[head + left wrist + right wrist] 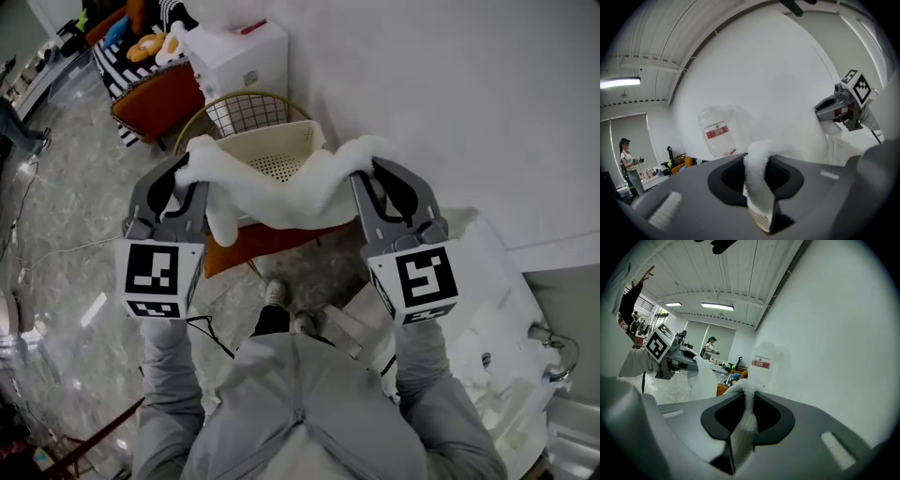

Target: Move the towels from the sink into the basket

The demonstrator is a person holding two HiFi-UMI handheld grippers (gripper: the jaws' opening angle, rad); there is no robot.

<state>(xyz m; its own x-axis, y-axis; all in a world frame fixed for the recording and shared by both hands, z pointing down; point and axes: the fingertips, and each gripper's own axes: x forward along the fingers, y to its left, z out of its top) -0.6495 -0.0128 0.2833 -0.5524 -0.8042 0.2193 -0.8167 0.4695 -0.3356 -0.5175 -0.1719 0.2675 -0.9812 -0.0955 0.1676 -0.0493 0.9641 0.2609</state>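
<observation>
A white towel (281, 192) hangs stretched between my two grippers, sagging in the middle, just above the cream perforated basket (275, 150). My left gripper (190, 176) is shut on the towel's left end, and a fold of towel (758, 180) is pinched between its jaws. On the towel's right end my right gripper (362, 167) is shut, with a strip of towel (743, 420) squeezed between its jaws. The white sink (502, 370) lies at the lower right, beside my right arm. What lies inside the sink is hard to make out.
The basket rests on a wire chair with an orange seat (267, 242). A white cabinet (239, 56) stands behind it by the wall. Another orange seat (155, 94) with a striped cloth and toys is at the top left. A faucet (551, 342) sticks up at the sink's edge.
</observation>
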